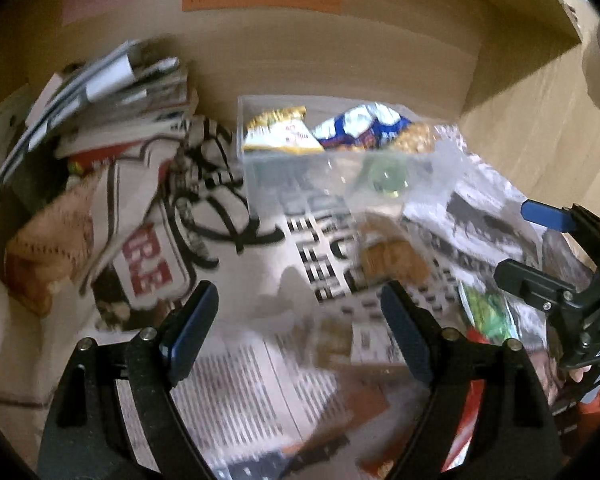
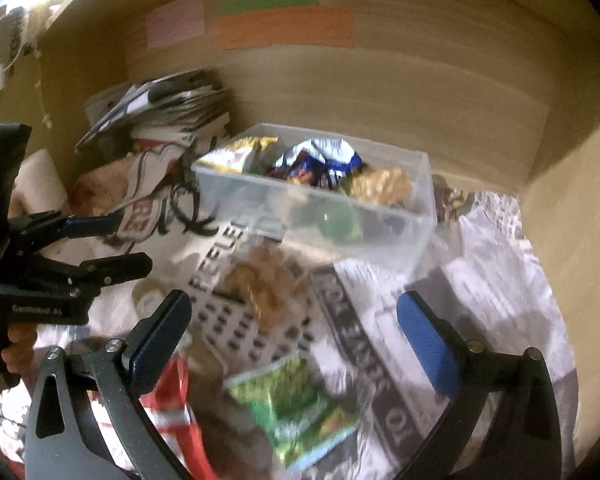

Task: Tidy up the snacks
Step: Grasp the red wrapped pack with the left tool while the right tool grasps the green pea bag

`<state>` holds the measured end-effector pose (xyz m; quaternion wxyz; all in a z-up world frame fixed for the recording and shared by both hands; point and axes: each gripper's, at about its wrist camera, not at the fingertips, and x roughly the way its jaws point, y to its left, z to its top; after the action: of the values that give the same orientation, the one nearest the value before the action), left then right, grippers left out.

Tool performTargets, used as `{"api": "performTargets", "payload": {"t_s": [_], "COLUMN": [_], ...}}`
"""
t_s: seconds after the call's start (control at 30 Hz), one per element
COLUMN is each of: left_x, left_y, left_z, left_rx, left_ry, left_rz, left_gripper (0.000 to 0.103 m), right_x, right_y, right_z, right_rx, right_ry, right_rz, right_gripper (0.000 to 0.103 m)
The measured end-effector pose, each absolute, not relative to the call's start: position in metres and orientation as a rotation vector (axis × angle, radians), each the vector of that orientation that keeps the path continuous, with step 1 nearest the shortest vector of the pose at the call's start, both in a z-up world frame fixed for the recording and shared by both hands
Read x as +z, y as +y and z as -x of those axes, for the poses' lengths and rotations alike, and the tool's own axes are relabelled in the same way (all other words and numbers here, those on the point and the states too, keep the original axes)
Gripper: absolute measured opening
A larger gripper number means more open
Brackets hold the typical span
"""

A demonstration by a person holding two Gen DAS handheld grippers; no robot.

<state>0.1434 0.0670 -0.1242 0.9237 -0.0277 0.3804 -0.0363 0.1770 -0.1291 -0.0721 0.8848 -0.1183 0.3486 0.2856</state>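
A clear plastic bin (image 1: pixel 260 168) (image 2: pixel 416 220) stands on newspaper and holds a yellow snack pack (image 1: pixel 278 130) (image 2: pixel 236 154), a blue-white pack (image 1: pixel 360 126) (image 2: pixel 320 160) and a golden pack (image 2: pixel 384 186). A clear bag of brown snacks (image 1: pixel 392 256) (image 2: pixel 260 284) lies in front of the bin. A green pack (image 2: pixel 296 404) (image 1: pixel 486 312) and a red pack (image 2: pixel 176 400) lie nearer. My left gripper (image 1: pixel 298 320) is open and empty above the newspaper; it also shows in the right wrist view (image 2: pixel 112 240). My right gripper (image 2: pixel 296 328) is open and empty over the green pack; it also shows in the left wrist view (image 1: pixel 528 240).
A pile of magazines and papers (image 1: pixel 112 92) (image 2: pixel 168 100) leans at the back left. A printed cloth bag (image 1: pixel 148 240) lies beside the bin. Wooden walls (image 1: pixel 340 52) close in the back and the right side. Coloured sticky notes (image 2: pixel 284 26) are on the back wall.
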Motion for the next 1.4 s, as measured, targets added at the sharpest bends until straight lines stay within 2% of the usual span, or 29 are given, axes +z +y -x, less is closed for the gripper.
{"api": "performTargets", "payload": {"t_s": [0.23,0.3,0.37,0.43,0.53,0.57,0.63,0.77,0.87,0.97,1.17,1.4], "left_x": [-0.133,-0.135,-0.138,-0.14,-0.14,-0.14,-0.138,-0.132,-0.13,-0.131,-0.143,-0.161], "left_y": [0.061,0.06,0.057,0.055,0.05,0.048,0.044,0.035,0.028,0.018,-0.009,-0.035], "left_z": [-0.12,-0.117,-0.114,-0.111,-0.107,-0.104,-0.1,-0.092,-0.084,-0.078,-0.068,-0.07], "left_rx": [-0.076,-0.075,-0.07,-0.07,-0.079,-0.081,-0.081,-0.092,-0.116,-0.135,-0.186,-0.206], "left_ry": [0.788,0.797,0.8,0.805,0.808,0.803,0.798,0.782,0.779,0.785,0.827,0.861], "left_rz": [0.068,0.078,0.076,0.072,0.065,0.058,0.049,0.038,0.038,0.028,-0.007,-0.049], "left_gripper": [0.084,0.084,0.084,0.084,0.084,0.084,0.084,0.084,0.09,0.091,0.091,0.097], "right_x": [-0.102,-0.111,-0.117,-0.123,-0.125,-0.126,-0.129,-0.129,-0.126,-0.121,-0.11,-0.105], "right_y": [-0.151,-0.157,-0.16,-0.16,-0.157,-0.155,-0.153,-0.154,-0.163,-0.174,-0.195,-0.209], "right_z": [-0.164,-0.168,-0.171,-0.176,-0.176,-0.175,-0.176,-0.173,-0.168,-0.161,-0.144,-0.126], "right_rx": [0.583,0.579,0.589,0.613,0.642,0.656,0.662,0.652,0.642,0.63,0.615,0.623], "right_ry": [0.806,0.848,0.882,0.921,0.922,0.924,0.922,0.907,0.9,0.884,0.847,0.833], "right_rz": [0.238,0.221,0.208,0.194,0.197,0.204,0.218,0.214,0.182,0.147,0.109,0.073], "right_gripper": [0.101,0.097,0.083,0.074,0.067,0.058,0.045,0.044,0.042,0.041,0.041,0.041]}}
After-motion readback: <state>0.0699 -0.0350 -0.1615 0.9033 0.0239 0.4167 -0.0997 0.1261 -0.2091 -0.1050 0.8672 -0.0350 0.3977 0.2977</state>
